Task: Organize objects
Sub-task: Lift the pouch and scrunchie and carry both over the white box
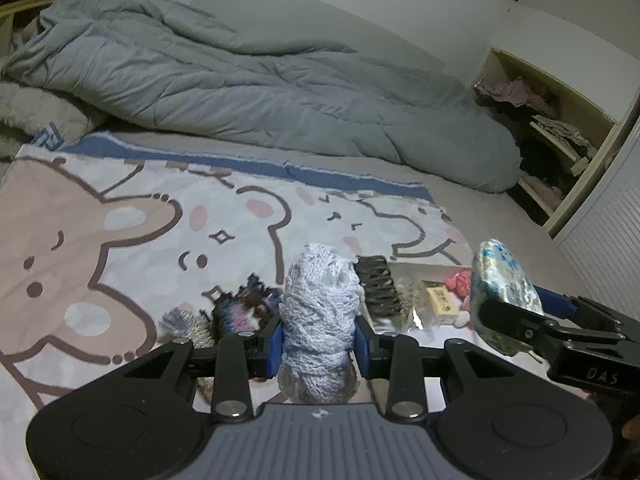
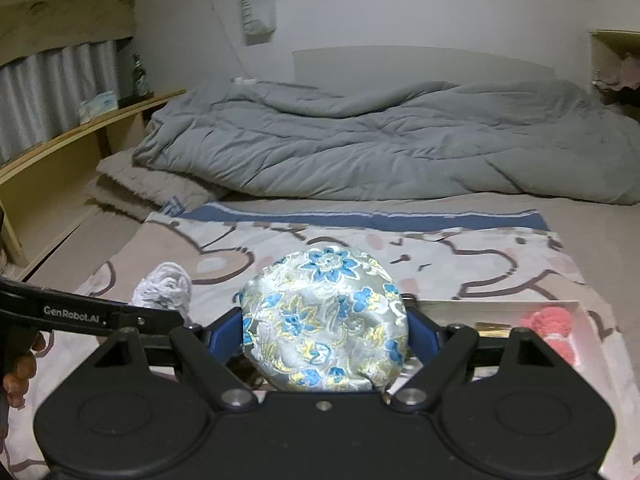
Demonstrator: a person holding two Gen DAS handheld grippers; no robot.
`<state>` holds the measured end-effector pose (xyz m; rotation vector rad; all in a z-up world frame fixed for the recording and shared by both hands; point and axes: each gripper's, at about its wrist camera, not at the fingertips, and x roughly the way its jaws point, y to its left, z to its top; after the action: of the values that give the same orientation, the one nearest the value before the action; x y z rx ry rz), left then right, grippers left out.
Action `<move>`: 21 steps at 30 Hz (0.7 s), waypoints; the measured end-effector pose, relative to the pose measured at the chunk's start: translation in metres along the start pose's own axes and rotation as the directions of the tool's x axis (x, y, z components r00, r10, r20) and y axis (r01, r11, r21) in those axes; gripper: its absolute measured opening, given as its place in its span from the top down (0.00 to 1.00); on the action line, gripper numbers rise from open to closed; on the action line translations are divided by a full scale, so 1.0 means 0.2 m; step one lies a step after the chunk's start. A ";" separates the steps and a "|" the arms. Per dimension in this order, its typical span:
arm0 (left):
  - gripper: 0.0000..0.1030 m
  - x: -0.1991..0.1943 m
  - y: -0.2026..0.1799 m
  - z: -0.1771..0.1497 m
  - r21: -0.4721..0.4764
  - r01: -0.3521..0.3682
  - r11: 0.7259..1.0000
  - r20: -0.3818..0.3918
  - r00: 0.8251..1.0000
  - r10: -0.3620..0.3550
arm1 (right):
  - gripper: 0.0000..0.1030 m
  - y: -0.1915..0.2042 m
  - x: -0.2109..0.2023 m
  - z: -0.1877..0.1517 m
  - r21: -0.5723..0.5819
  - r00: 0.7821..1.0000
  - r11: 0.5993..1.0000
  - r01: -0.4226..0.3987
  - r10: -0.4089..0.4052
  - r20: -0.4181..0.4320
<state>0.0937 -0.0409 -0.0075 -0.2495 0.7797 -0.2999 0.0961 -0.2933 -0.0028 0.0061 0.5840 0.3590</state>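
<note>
A skein of pale yarn (image 1: 318,312) is clamped upright in the left gripper (image 1: 319,346), above the cartoon blanket (image 1: 120,216). A floral pouch (image 2: 324,320) is gripped between the right gripper (image 2: 326,330) pads, beside a shallow box (image 2: 496,308) holding pink yarn (image 2: 550,322).

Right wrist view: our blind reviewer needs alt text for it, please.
The right gripper has its jaws closed on a round silvery satin pouch with blue and yellow flowers, above a cartoon-bear blanket on a bed. A white yarn skein sits in the left gripper, and a rumpled grey duvet lies behind.
</note>
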 end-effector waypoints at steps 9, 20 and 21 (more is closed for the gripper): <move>0.65 0.07 -0.22 0.01 0.054 0.029 0.998 0.005 1.000 -0.029 | 0.18 -0.21 -0.13 0.00 0.047 0.998 0.997 0.053 -0.054 0.039; 0.65 0.26 -0.54 -0.01 0.111 0.112 0.988 -0.046 0.993 -0.107 | 0.18 -0.50 -0.22 -0.04 0.107 0.988 0.984 0.145 -0.149 0.038; 0.65 0.28 -0.57 -0.02 0.121 0.116 0.986 -0.052 0.993 -0.110 | 0.18 -0.53 -0.23 -0.05 0.111 0.987 0.982 0.155 -0.159 0.034</move>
<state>0.1086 -0.1668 -0.0096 -0.1711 0.7895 -0.4606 0.0906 -0.4091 0.0022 0.0715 0.5576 0.1731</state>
